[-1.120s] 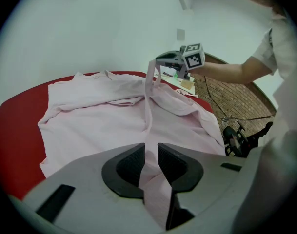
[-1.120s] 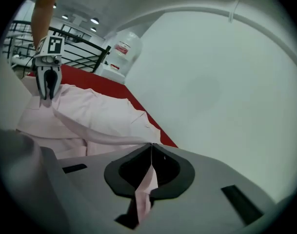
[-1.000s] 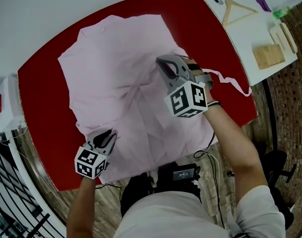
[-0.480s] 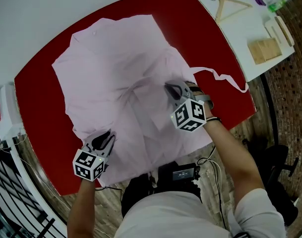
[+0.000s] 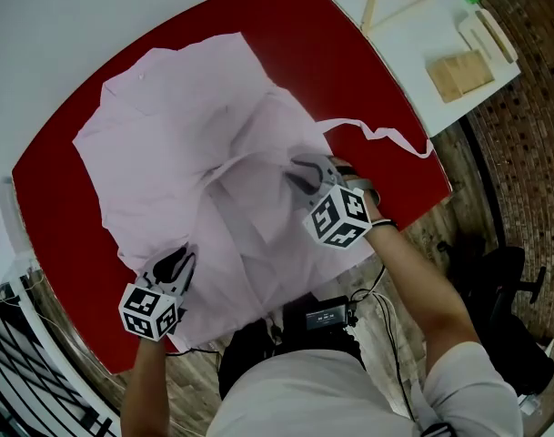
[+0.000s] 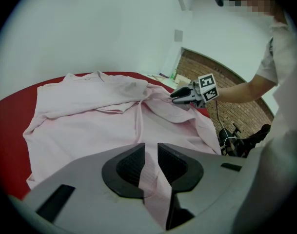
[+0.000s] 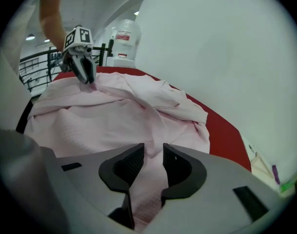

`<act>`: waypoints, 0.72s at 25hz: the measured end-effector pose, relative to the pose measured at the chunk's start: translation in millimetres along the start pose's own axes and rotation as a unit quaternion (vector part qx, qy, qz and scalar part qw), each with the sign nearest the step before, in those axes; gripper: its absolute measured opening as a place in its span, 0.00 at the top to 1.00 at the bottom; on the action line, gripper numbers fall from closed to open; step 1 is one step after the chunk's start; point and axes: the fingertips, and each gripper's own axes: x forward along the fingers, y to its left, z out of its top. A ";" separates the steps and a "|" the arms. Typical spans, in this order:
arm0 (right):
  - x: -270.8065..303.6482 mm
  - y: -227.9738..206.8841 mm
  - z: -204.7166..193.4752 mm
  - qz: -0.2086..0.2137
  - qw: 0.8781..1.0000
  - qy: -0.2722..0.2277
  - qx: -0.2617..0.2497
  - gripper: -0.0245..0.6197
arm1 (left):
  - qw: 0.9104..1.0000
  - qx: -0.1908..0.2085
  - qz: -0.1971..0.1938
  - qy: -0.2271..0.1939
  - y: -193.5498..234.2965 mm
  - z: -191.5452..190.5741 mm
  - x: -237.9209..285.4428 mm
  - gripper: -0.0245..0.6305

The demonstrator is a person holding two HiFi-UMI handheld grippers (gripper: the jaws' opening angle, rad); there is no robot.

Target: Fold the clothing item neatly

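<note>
the pink shirt (image 5: 186, 153) lies spread over most of the round red bench (image 5: 54, 208). it is rumpled, and one side panel is laid in over the middle, so a raised ridge runs across it. its near hem reaches the bench's front edge, close to the person.

the left gripper (image 5: 175, 262) sits at the near left corner of the shirt. its jaws are drawn to a narrow gap on a fold of the pink cloth, and its own view shows the fabric pinched between the ribbed pads. i judge that it holds this corner as an anchor, so the body of the shirt does not slide while the other side is worked.

the right gripper (image 5: 304, 173) is low over the right middle of the shirt, where the folded-in panel ends. its jaws are opening, and a band of cloth runs between them that the pads do not seem to squeeze. this reads as a release, with the panel let down where the fold should fall.

the fold looks early and untidy. creases bunch near the middle, and the collar end, far from the person, is unfolded. smoothing seems due before any further fold.

a white strip (image 5: 377, 133) trails along the bench's right edge, just beside the shirt. whether it belongs to the shirt i cannot tell. a wooden block (image 5: 454, 71) lies on a white side table (image 5: 413, 44), well apart from the work.
</note>
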 end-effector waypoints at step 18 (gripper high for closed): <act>-151.3 -122.1 -223.8 -0.292 0.882 0.106 0.353 0.79 | 0.997 0.027 -0.053 -0.056 -50.5 77.1 35.6 0.84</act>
